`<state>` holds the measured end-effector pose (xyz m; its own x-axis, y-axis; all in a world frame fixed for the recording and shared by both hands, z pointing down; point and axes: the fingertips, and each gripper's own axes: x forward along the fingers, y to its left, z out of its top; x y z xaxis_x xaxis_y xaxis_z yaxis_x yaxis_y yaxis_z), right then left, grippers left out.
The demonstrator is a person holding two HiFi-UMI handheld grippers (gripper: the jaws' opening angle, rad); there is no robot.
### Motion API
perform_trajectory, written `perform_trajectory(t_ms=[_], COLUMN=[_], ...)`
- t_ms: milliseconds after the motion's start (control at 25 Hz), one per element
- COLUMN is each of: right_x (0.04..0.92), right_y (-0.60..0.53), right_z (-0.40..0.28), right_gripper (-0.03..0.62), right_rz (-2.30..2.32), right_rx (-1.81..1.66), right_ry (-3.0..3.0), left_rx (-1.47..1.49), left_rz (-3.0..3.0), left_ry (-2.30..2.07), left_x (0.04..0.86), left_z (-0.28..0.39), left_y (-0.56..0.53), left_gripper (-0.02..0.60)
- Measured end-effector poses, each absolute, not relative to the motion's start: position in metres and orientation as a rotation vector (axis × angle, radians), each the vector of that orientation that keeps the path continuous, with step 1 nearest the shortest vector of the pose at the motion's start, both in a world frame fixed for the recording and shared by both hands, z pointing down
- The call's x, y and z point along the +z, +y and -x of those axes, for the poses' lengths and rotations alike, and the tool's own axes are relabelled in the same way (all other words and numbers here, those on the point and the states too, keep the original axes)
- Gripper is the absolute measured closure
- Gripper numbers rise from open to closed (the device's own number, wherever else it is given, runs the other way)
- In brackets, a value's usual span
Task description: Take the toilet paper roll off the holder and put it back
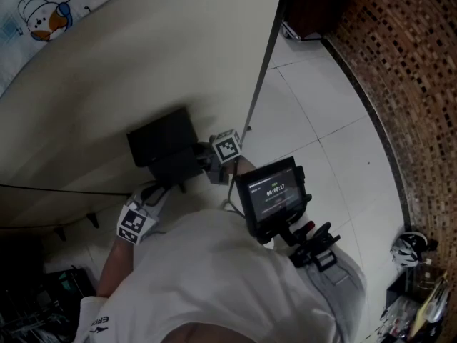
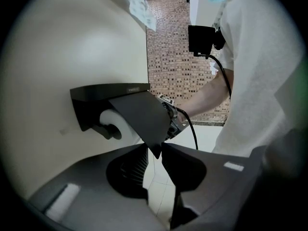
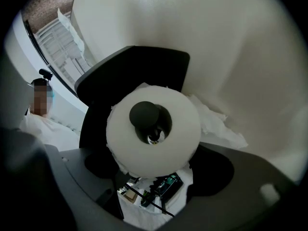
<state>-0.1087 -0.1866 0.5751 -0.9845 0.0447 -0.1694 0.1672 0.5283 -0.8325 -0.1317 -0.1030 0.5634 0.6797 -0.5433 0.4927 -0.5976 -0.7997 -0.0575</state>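
A black holder (image 1: 163, 147) hangs on the cream wall. In the left gripper view its cover flap (image 2: 139, 117) is tilted out from the wall, and the white toilet paper roll (image 2: 111, 121) shows beneath it. My left gripper (image 2: 155, 151) is shut on the flap's lower corner. The right gripper view looks straight at the end of the roll (image 3: 153, 129), which hangs on the black spindle knob (image 3: 144, 114). My right gripper (image 3: 154, 165) has one jaw on each side of the roll's lower half, shut on it. A loose torn sheet (image 3: 216, 124) trails off to the right.
A person in a white shirt (image 1: 214, 284) holds both grippers, with a small monitor (image 1: 275, 195) on the chest. A thin dark pole (image 1: 265, 56) runs along the wall's edge. White floor tiles (image 1: 335, 141) lie to the right, bounded by a brown mosaic wall (image 1: 414, 70).
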Motion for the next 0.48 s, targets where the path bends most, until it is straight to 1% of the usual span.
perform_trajectory(t_ms=[240, 480], right_x=[0.585, 0.593], right_y=[-0.194, -0.205], right_z=[0.094, 0.064], right_gripper=[0.163, 0.186], right_rz=[-0.136, 0.008], right_rx=[-1.449, -1.421], right_ry=[2.629, 2.628], left_rx=[0.757, 0.748], left_rz=[-2.784, -2.787], left_ry=[-0.936, -0.935], left_x=[0.565, 0.567], left_z=[0.135, 0.138], left_y=[-0.105, -0.107], left_gripper=[0.494, 0.494])
